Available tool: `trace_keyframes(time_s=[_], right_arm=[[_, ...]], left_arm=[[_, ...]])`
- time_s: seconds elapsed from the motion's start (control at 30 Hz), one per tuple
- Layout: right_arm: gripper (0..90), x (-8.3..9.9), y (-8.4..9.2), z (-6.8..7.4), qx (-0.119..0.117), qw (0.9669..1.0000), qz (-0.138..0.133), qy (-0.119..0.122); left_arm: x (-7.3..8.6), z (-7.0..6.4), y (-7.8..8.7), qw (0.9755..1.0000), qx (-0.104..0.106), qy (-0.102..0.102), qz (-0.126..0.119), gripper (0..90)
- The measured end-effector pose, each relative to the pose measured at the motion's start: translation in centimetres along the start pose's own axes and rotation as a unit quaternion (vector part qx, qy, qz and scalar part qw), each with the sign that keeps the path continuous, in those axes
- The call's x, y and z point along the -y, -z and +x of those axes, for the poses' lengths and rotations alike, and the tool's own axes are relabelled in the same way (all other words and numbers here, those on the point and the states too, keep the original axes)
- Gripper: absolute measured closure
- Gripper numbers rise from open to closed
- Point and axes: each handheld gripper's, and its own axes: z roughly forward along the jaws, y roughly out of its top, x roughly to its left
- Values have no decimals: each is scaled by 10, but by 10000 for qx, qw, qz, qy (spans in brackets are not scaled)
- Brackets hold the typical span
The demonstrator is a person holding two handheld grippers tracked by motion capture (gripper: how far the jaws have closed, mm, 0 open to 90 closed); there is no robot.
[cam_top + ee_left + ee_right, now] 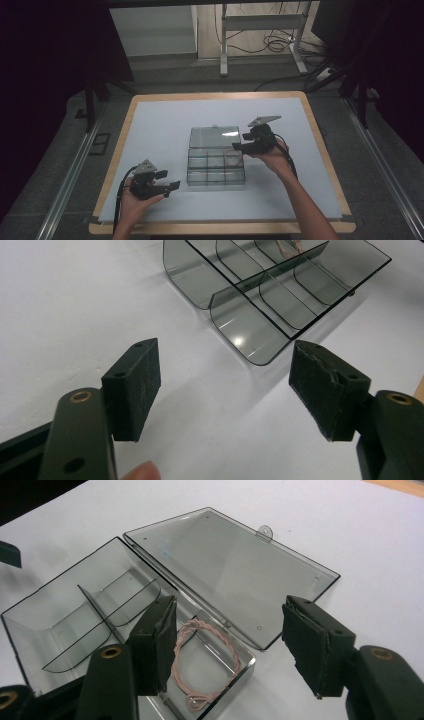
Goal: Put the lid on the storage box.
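Black fingers of the right gripper (230,645) stand wide apart and grip nothing, poised above the pink bracelet (205,662) lying in a corner compartment of the clear organizer box (216,169), whose lid (227,565) lies flat open. Nearer the desk's (165,120) front edge, the left gripper (225,390) hovers just beside the box, fingers spread and empty.

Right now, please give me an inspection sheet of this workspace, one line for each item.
Surface: white mat on a wooden table.
Job's things: clear compartment box, lid open flat; pink bracelet in a corner compartment.
Clutter: nothing seen.
Grippers: left gripper open above the mat near the box; right gripper open above the bracelet, holding nothing.
Cables: one trails from each gripper; more on the floor behind.
Surroundings: desk legs, dark curtains.
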Motion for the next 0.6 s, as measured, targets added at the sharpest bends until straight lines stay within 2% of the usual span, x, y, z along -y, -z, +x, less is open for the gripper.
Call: trace_keyframes(time_s=[0.6], right_arm=[[368,-1,-8,-8,9,9998,97,-155]], left_arm=[[0,0,-1,10000,5,-2,7,288]])
